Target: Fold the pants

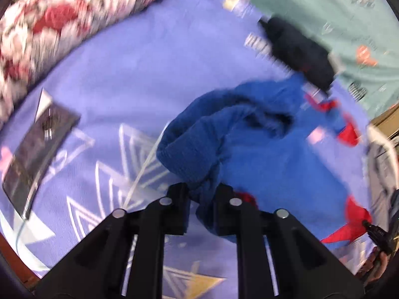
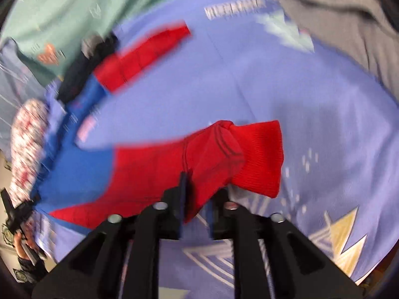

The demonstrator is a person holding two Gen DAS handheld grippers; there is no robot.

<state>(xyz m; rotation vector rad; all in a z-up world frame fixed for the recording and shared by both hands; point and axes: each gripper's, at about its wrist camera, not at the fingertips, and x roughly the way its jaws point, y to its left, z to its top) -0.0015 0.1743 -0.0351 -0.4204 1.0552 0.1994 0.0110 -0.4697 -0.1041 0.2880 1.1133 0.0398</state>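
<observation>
**foldfan:** Lavender bedsheet with white and gold star prints (image 1: 139,74) covers the whole surface, with a red-and-white floral quilt (image 1: 49,25) bunched along the far edge and a mint-green patterned blanket (image 1: 324,7) up in the corner. Where are the pants sitting?

**umi_guy:** Blue knit pants with red lower legs (image 1: 261,149) are stretched between the two grippers, partly lifted off the sheet. The blue waist end is bunched up right in the left gripper (image 1: 200,196); its jaws are closed down on that wad of blue fabric.

**foldfan:** And the other side?

**umi_guy:** Right gripper (image 2: 197,199) has one red ribbed cuff hanging over its fingertips, jaws nearly together and pinching the red cloth. The second red leg lies flat on the sheet farther off, well apart from the jaws. Pretty motion-blurred though. There's also a dark flat phone-like slab (image 1: 35,147) lying on the sheet off to the left, and a dark navy garment (image 1: 299,52) beyond the pants.
</observation>
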